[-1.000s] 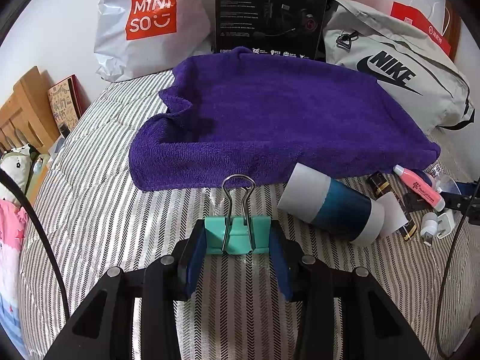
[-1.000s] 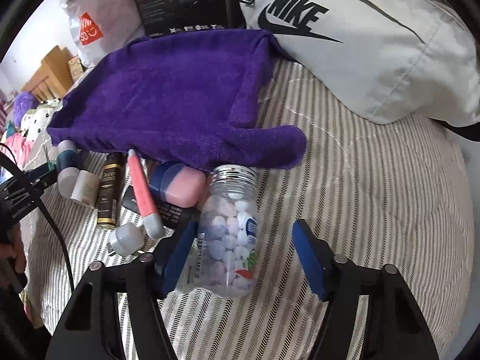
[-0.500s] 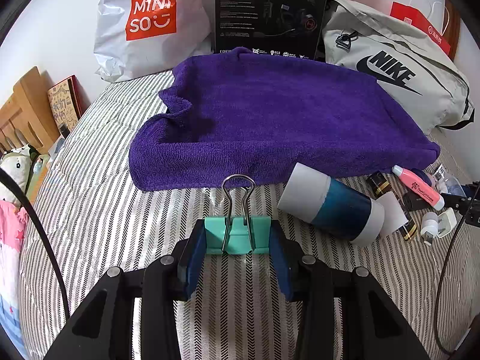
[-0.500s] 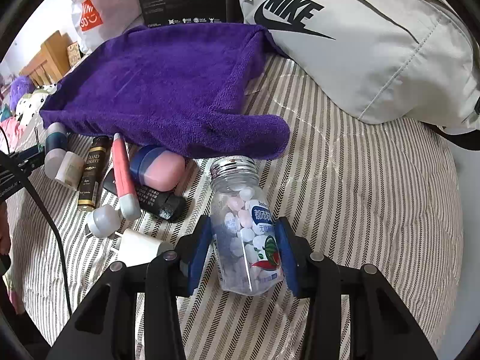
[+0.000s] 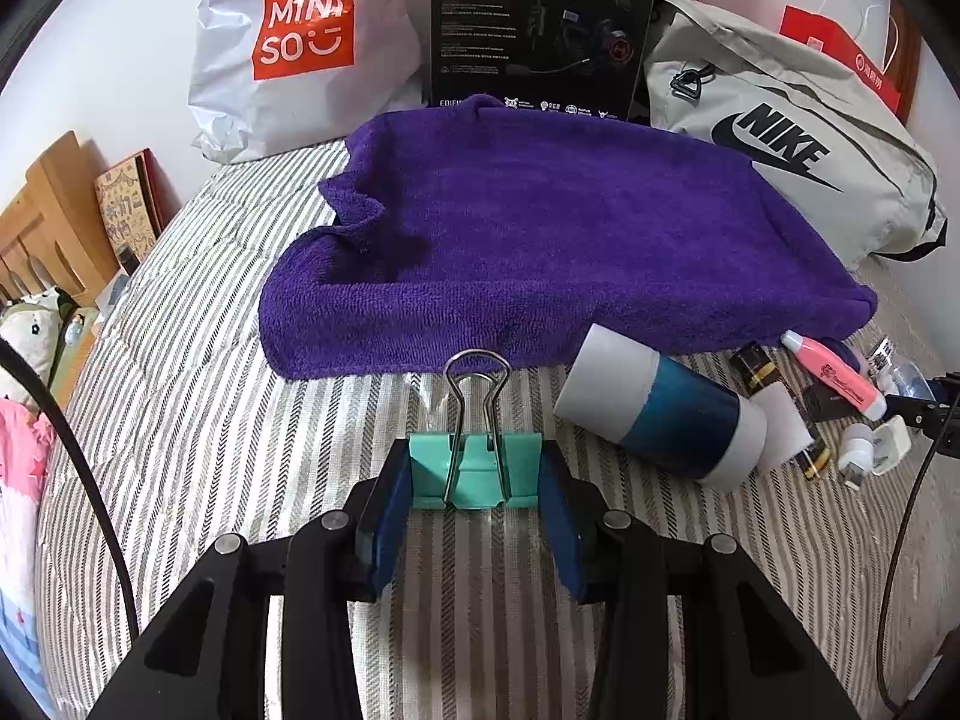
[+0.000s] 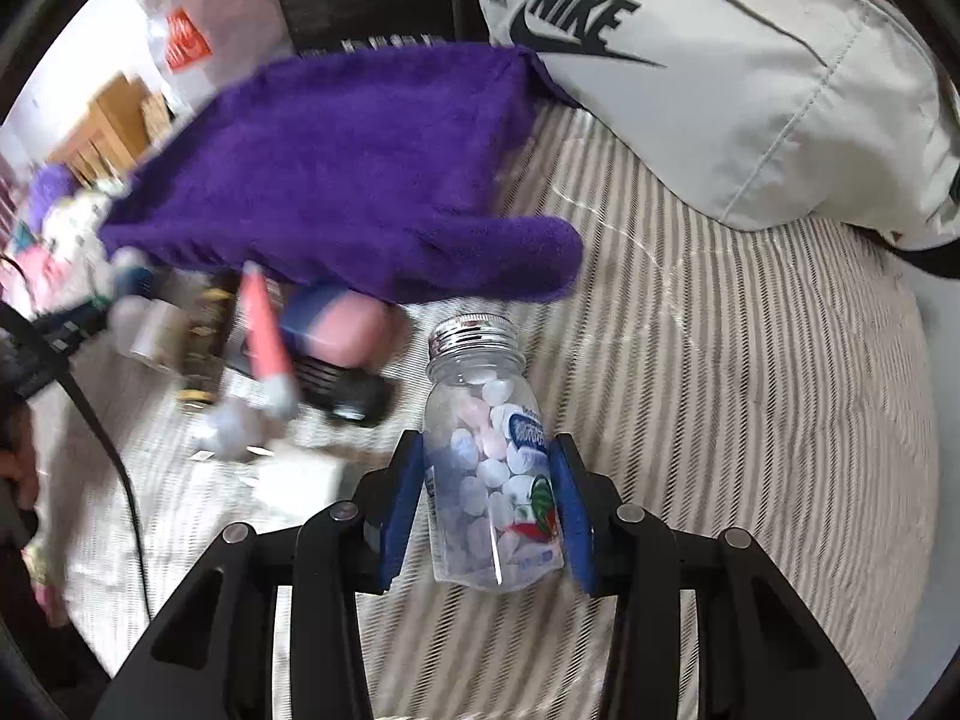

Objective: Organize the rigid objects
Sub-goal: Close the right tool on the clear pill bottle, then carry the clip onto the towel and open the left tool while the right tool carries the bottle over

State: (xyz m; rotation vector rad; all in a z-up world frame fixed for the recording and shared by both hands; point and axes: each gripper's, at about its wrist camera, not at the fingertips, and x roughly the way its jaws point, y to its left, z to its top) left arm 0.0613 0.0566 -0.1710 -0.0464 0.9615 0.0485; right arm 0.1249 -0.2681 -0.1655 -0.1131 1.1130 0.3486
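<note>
A teal binder clip (image 5: 474,471) with steel wire handles sits between the blue pads of my left gripper (image 5: 475,480), which is shut on it just above the striped bedding. In the right wrist view my right gripper (image 6: 489,480) is shut on a clear candy bottle (image 6: 489,462) with a silver screw cap; it holds white, pink and blue pieces. A purple towel (image 5: 540,228) lies spread across the bed beyond both grippers. Loose items lie along its near edge: a blue-and-white cylinder (image 5: 660,414), a pink marker (image 5: 834,375), a dark tube (image 5: 756,363) and a white charger plug (image 5: 882,450).
A white shopping bag (image 5: 300,42), a black box (image 5: 540,24) and a grey sports bag (image 5: 780,138) stand behind the towel. A wooden headboard (image 5: 42,228) and a book (image 5: 129,204) are at the left. A black cable (image 5: 66,438) crosses the left side.
My right gripper shut on the candy bottle and has lifted it, swinging so the view blurs. The left gripper keeps its hold on the binder clip without moving.
</note>
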